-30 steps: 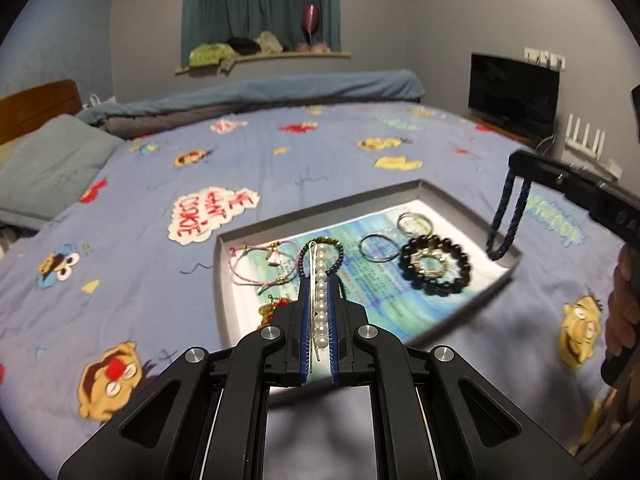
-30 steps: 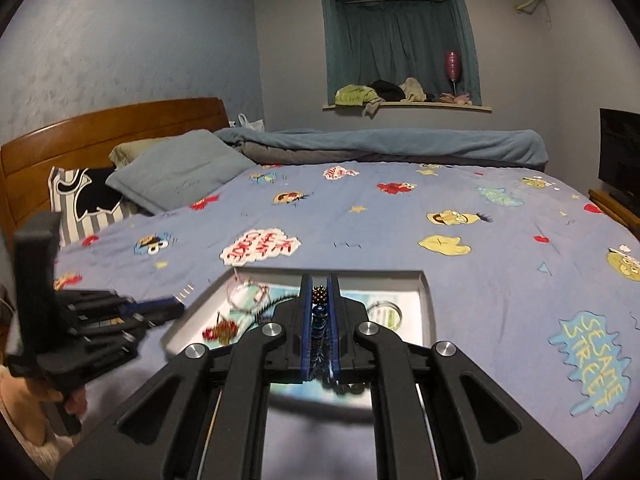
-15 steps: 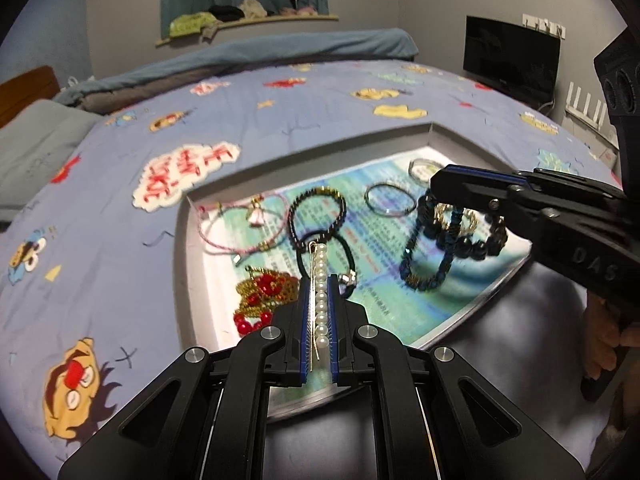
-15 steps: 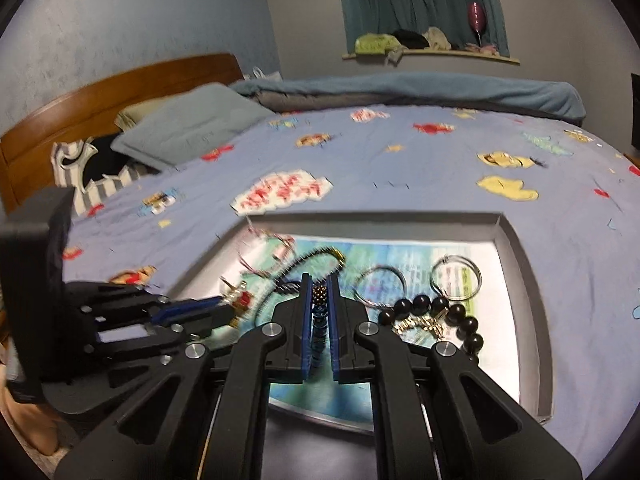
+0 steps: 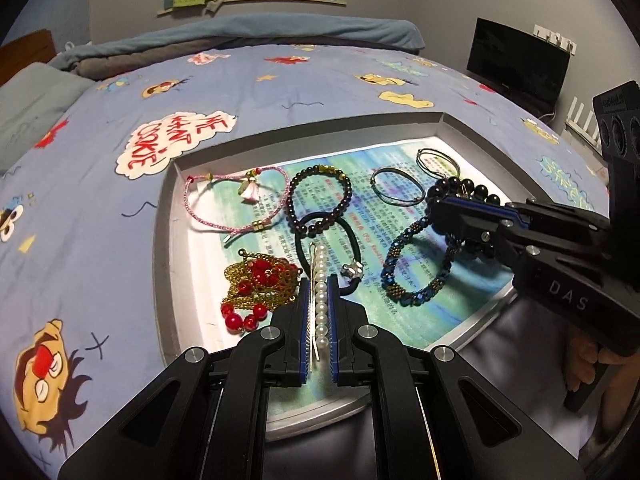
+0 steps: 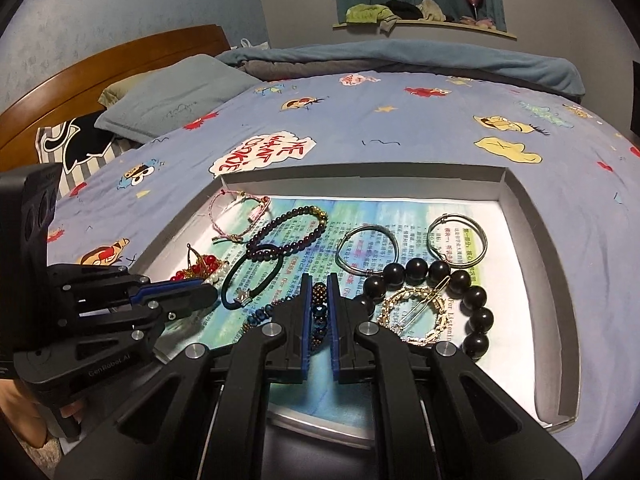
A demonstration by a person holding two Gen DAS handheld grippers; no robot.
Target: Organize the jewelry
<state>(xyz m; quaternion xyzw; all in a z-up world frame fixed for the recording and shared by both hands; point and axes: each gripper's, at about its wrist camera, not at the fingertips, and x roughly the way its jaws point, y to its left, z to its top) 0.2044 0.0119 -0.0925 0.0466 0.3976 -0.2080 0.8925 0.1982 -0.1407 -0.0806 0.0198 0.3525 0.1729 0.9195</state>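
Observation:
My left gripper is shut on a pearl hair clip, whose tip pokes out over a black hair tie in the grey tray. My right gripper is shut on a blue beaded bracelet. In the left wrist view that bracelet trails from the right gripper down onto the printed paper. The left gripper shows at the left of the right wrist view, low over a red and gold chain piece.
The tray also holds a pink cord bracelet, a dark bead bracelet, two wire hoops, a big black bead bracelet and a gold chain with a clip. It lies on a cartoon bedspread. A hand grips the right tool.
Both grippers have come down and closer over the tray. The blue bracelet, which hung in the air, now touches the paper. Both grips are unchanged.

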